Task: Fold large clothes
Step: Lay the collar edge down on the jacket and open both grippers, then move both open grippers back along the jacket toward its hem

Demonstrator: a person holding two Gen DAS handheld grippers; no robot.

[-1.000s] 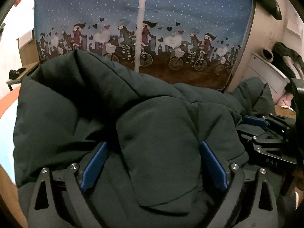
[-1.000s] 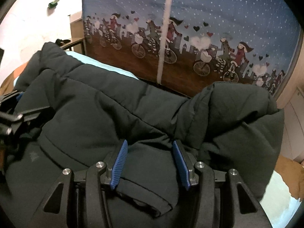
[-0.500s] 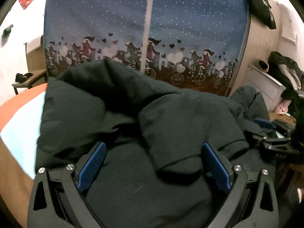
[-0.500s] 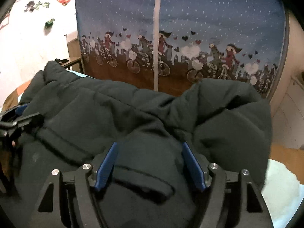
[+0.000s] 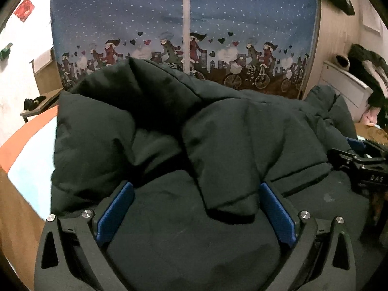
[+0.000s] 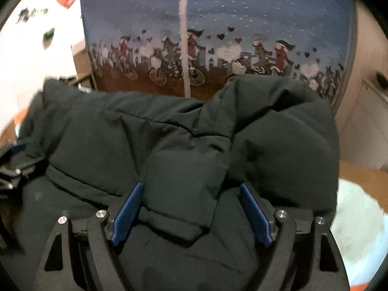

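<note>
A big dark green puffy jacket [image 5: 218, 145] lies bunched on the bed and fills both views [image 6: 194, 145]. A sleeve cuff [image 5: 230, 194] lies folded over the body in the left wrist view, between the wide-spread blue pads. My left gripper [image 5: 194, 194] is open above the jacket. My right gripper [image 6: 191, 194] is open, with a folded sleeve end [image 6: 184, 189] lying loose between its pads. The right gripper [image 5: 361, 167] also shows at the right edge of the left wrist view. The left gripper [image 6: 12, 167] shows at the left edge of the right wrist view.
A blue curtain [image 5: 184, 24] printed with cyclists hangs behind the bed. Light blue bedding [image 5: 31, 160] with an orange edge shows at left. A small dark table [image 5: 36, 106] stands at far left. White drawers [image 5: 344, 89] with dark clothes stand at right.
Both grippers have drawn back from the jacket. The right gripper's jaws opened wider and let go of the sleeve, which now lies folded on the jacket body.
</note>
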